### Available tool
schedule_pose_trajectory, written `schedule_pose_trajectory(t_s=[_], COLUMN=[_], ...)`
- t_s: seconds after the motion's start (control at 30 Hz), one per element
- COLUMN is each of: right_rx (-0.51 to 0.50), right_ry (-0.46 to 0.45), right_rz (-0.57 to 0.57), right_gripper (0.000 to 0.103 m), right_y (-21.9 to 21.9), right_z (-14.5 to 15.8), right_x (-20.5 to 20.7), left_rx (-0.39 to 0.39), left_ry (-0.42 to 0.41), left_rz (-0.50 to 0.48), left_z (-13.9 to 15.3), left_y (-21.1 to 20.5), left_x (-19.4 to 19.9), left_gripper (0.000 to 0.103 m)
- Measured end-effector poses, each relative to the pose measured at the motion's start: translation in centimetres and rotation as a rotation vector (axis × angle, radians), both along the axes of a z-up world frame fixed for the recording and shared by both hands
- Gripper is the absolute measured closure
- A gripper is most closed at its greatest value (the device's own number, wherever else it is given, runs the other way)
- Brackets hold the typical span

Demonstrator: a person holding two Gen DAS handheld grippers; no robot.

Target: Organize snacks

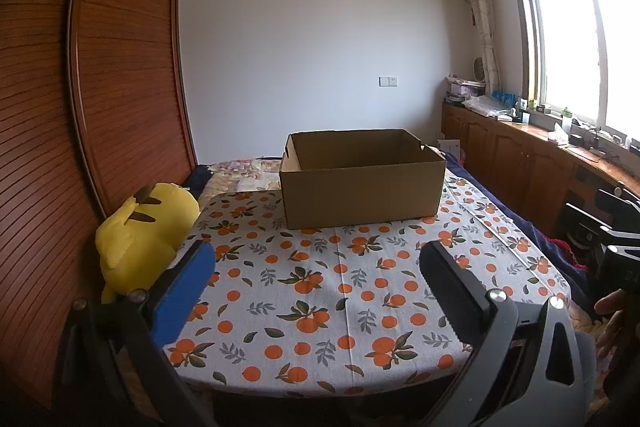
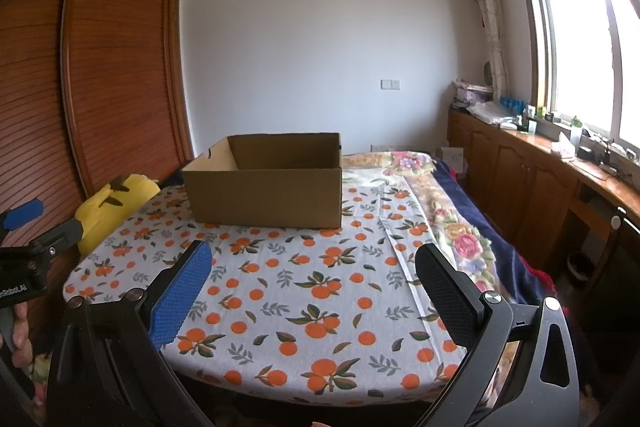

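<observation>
Left gripper fingers wide apart, nothing btwn; right gripper same, wide and bare. Both hover over near edge of table. Box sits open-topped at far edge, well ahead of both, untouched. Yellow plush off table's left edge.

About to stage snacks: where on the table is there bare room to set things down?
The orange-print tablecloth is bare from the cardboard box forward to the near edge, between both open grippers. Bare strip right of the box too. Tightest spot: the left corner, by the yellow plush toy.
</observation>
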State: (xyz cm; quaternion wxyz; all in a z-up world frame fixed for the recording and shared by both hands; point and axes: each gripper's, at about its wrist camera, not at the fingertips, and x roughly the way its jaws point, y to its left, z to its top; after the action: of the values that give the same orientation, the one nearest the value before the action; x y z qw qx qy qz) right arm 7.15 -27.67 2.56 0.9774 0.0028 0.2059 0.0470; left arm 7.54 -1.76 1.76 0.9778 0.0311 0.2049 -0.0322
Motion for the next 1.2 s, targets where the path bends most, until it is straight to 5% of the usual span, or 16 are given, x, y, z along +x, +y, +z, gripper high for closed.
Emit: schedule_pose_trajectory(t_s=[1.2], right_rx=[0.004], right_ry=[-0.003], right_rz=[-0.002], right_gripper=[0.0], right_y=[0.3], right_z=[0.02], right_x=[-0.08], left_rx=[0.004], left_ry=[-0.012], left_rz=[0.0], left_z=[0.14], left_y=[0.7], left_x=[-0.29], left_gripper=[0.0])
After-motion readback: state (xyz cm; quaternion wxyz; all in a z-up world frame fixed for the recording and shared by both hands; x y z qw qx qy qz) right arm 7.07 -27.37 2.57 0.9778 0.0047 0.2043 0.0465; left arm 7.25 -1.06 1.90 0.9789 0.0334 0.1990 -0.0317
